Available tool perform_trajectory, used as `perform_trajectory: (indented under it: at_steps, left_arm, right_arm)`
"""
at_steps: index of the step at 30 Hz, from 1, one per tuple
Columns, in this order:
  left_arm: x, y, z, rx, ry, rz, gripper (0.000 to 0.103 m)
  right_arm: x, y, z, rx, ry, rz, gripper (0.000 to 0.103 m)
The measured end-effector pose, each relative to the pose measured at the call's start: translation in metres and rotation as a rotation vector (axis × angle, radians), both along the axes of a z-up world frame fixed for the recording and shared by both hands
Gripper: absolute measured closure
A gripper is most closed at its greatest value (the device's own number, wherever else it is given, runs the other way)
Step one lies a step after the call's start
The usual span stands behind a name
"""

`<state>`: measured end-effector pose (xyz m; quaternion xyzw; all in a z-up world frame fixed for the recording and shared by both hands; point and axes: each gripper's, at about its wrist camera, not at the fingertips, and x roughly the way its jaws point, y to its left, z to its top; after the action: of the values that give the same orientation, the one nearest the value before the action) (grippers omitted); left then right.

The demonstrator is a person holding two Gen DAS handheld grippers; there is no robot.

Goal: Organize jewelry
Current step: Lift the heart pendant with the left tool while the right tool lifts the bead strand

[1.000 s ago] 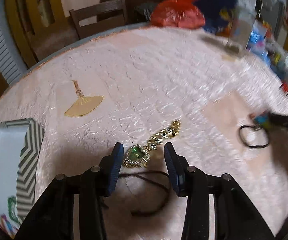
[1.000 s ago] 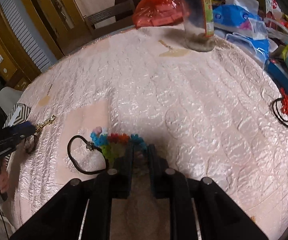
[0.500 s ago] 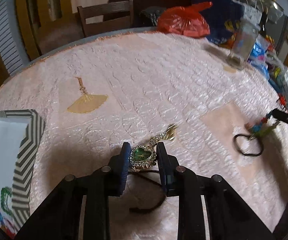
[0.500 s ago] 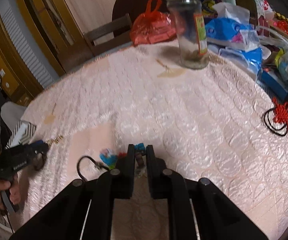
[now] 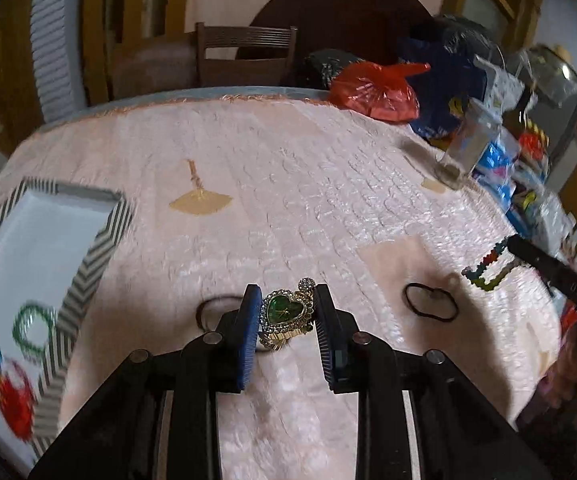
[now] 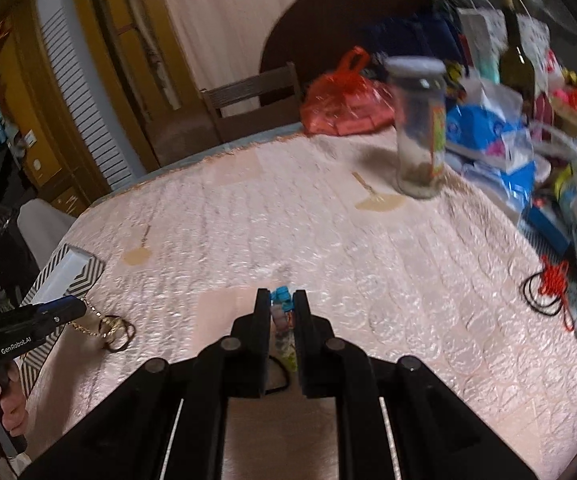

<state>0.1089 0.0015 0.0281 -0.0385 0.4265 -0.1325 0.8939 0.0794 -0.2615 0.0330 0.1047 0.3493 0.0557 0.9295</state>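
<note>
My left gripper point(image 5: 286, 294) is shut on a gold watch with a green heart-shaped face point(image 5: 284, 311), held above the pink tablecloth. In the right wrist view the watch's gold chain point(image 6: 90, 325) hangs from that gripper point(image 6: 62, 312). My right gripper point(image 6: 281, 296) is shut on a colourful bead bracelet point(image 6: 286, 350). The left wrist view shows the bracelet point(image 5: 484, 270) dangling from the right gripper's fingers point(image 5: 544, 264). A striped open box point(image 5: 104, 236) at the left holds a green bangle point(image 5: 32, 326) and a red one point(image 5: 14, 398).
A black hair tie point(image 5: 430, 306) lies on the cloth between the grippers, and a dark cord loop point(image 6: 119, 331) lies under the watch. A glass jar point(image 6: 422, 128), a red bag point(image 6: 344, 104) and packets crowd the far right. A red knot on a black cord point(image 6: 552, 288) lies at the right.
The left jaws closed on the watch and lifted it off the cloth, toward the striped box. The right gripper rose with the bead bracelet; the black hair tie stayed on the table.
</note>
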Motion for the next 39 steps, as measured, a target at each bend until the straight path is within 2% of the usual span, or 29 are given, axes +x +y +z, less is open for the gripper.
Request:
perform_trajectory:
  at_steps: [5,12,18,25,28,39]
  left_arm:
    - [-0.024,0.003,0.001,0.033,-0.001,0.071,0.065]
    - [-0.041,0.009,-0.004,0.043,0.007,0.113,0.065]
    - [-0.044,0.018,-0.013,0.048,0.023,0.146,0.065]
    - [-0.042,0.023,-0.013,0.057,0.019,0.16,0.065]
    - [-0.043,0.023,-0.014,0.085,0.008,0.164,0.065]
    - [-0.043,0.034,-0.013,0.083,0.013,0.187,0.065]
  right_arm:
    - [-0.016,0.023,0.013,-0.007,-0.02,0.057,0.092]
    - [-0.022,0.056,0.007,-0.022,0.0,0.126,0.092]
    - [-0.017,0.071,0.001,-0.054,0.018,0.146,0.092]
    - [-0.013,0.077,-0.001,-0.061,0.027,0.161,0.092]
    - [-0.012,0.082,-0.002,-0.062,0.031,0.172,0.092]
    - [-0.008,0.1,0.0,-0.058,0.03,0.203,0.092]
